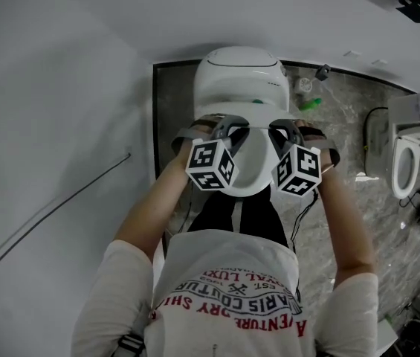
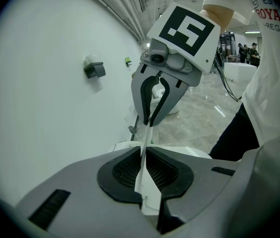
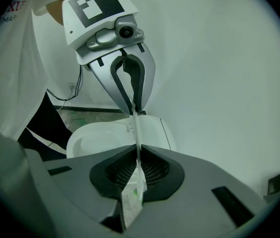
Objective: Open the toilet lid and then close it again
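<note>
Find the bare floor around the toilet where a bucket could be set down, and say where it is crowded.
Widest bare patch: the marbled floor between the toilet and the second toilet at right. Left of the toilet, only a narrow strip along the white wall. Crowded: right of the toilet's tank, where a green item lies by the wall.

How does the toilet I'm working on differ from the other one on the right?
The near toilet has its lid clamped by the left gripper and right gripper; the far toilet is untouched. The near toilet backs onto the wall; the far toilet stands at the right edge, seat ring exposed. Both are white.
</note>
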{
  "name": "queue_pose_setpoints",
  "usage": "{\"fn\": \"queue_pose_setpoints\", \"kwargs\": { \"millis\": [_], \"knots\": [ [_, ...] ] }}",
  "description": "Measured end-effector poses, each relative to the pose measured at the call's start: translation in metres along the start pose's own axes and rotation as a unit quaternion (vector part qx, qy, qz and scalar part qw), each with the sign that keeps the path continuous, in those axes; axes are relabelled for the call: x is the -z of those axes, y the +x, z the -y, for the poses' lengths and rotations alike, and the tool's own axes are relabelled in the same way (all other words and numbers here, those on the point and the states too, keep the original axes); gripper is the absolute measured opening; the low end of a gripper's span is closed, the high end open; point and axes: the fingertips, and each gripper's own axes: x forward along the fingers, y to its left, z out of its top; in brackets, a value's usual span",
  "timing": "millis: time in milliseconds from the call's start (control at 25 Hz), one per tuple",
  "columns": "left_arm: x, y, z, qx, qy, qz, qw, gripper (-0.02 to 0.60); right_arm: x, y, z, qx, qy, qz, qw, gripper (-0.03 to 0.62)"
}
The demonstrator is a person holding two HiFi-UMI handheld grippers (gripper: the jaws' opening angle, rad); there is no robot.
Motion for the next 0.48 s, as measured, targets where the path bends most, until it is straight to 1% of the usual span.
{"fn": "queue_pose_setpoints", "kwargs": {
  "millis": [200, 320, 480],
  "knots": [
    [0.000, -0.002, 0.022, -0.003, -0.007, 0.000, 1.0000, 0.041, 0.003, -0.005, -0.021, 0.014, 0.006, 0.006, 1.000, 0.031],
    [0.000, -0.002, 0.040, -0.003, -0.015, -0.003, 0.9999, 0.044, 0.008, -0.006, -0.039, 0.012, -0.005, 0.006, 1.000, 0.031],
    [0.005, -0.003, 0.069, -0.002, -0.015, -0.020, 0.9997, 0.046, 0.011, -0.007, -0.068, 0.004, -0.026, 0.011, 1.000, 0.031]
  ]
}}
